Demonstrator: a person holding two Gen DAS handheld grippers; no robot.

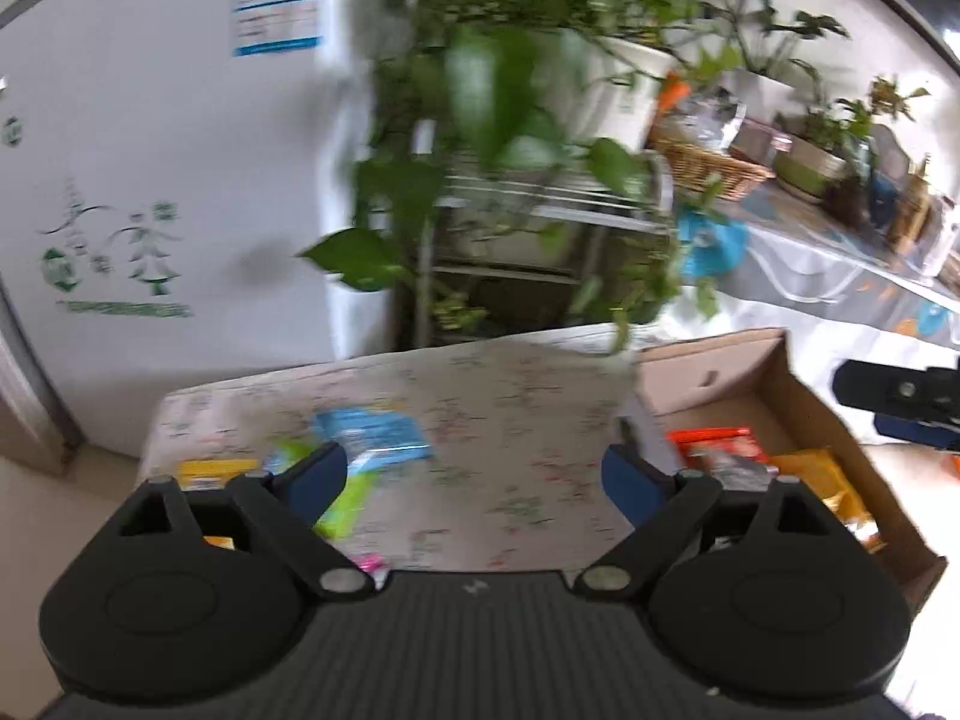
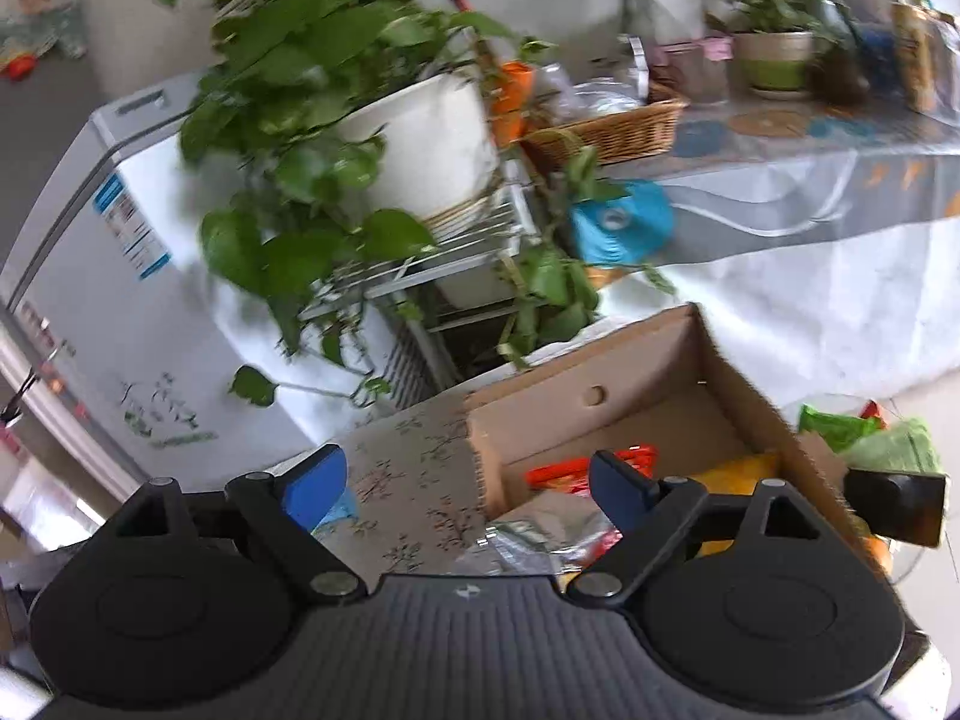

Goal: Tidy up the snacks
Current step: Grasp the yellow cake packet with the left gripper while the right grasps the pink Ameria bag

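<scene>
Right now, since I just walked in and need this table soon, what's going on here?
A person is sorting snacks with two handheld grippers. Both the left gripper and right gripper are open and empty. A blue packet and others still lie on the flowered tabletop; red and yellow packets already sit in the cardboard box.

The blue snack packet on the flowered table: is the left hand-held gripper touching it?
Apart. In the left wrist view the left hand-held gripper stands open with nothing between its blue pads, and the blue snack packet lies on the table beyond the left pad.
</scene>
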